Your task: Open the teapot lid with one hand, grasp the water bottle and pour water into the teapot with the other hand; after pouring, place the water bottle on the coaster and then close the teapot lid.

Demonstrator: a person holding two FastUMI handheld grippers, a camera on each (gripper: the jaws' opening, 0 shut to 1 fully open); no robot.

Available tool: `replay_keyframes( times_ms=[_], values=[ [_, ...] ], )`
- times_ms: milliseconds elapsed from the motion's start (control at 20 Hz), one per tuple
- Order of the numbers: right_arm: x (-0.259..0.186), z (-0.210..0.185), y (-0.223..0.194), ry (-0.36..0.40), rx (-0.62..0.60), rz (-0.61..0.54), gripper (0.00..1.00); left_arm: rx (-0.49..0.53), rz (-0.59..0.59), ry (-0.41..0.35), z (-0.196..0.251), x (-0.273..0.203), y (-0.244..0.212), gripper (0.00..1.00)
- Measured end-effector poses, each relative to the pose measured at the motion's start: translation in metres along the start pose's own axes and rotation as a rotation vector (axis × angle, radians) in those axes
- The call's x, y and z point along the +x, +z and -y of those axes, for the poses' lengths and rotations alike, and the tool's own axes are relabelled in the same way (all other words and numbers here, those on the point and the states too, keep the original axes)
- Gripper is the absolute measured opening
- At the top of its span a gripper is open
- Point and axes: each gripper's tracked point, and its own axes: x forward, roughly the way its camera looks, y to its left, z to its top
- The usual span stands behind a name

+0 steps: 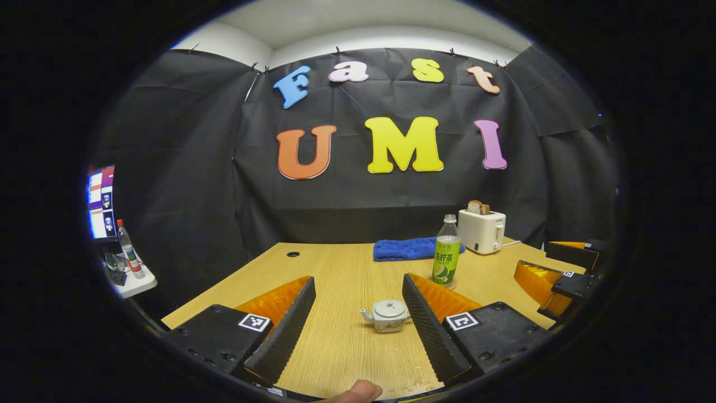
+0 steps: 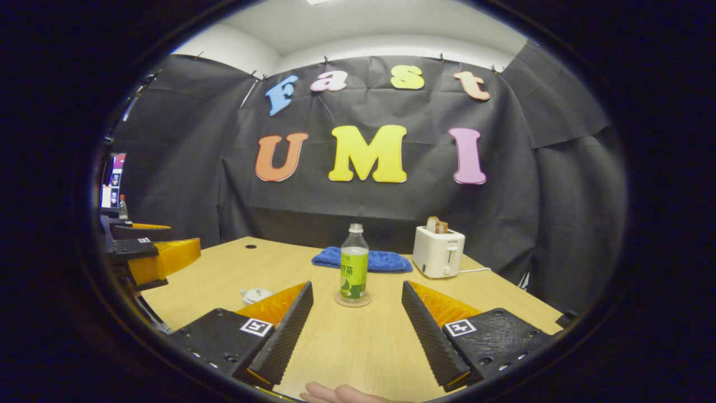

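A small white teapot (image 1: 390, 315) with its lid on sits on the wooden table (image 1: 341, 347), just inside the right finger of my open left gripper (image 1: 358, 279). Behind it stands the water bottle (image 1: 446, 252) with a green label. In the right gripper view the bottle (image 2: 354, 263) stands upright on a round coaster (image 2: 352, 300), straight ahead of my open right gripper (image 2: 356, 285) and beyond its fingertips. The teapot (image 2: 255, 295) peeks out behind that gripper's left finger. Nothing is held by either gripper.
A blue towel (image 1: 411, 248) lies at the back of the table beside a white toaster (image 1: 481, 229) holding bread. The other gripper shows at the right edge (image 1: 559, 274) and the left edge (image 2: 151, 252). A side table (image 1: 131, 282) with a bottle stands left.
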Motion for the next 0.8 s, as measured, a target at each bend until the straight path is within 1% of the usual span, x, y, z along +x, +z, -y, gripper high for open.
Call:
replay_keyframes(
  times_ms=[100,300,550,800],
  values=[
    [0.003,0.001,-0.005,-0.004,0.000,-0.011,0.96,-0.004,-0.011,-0.013,0.004,0.003,-0.005,0.98],
    [0.008,0.012,-0.008,-0.025,0.023,-0.035,0.96,0.010,0.000,-0.013,0.007,0.004,-0.006,0.98],
    [0.007,0.017,-0.007,-0.036,0.027,-0.031,0.95,0.042,0.044,-0.014,0.010,0.000,0.004,0.98],
    [0.008,0.019,-0.006,-0.040,0.020,-0.027,0.96,0.046,0.048,-0.018,0.010,-0.001,0.004,0.98]
  ],
)
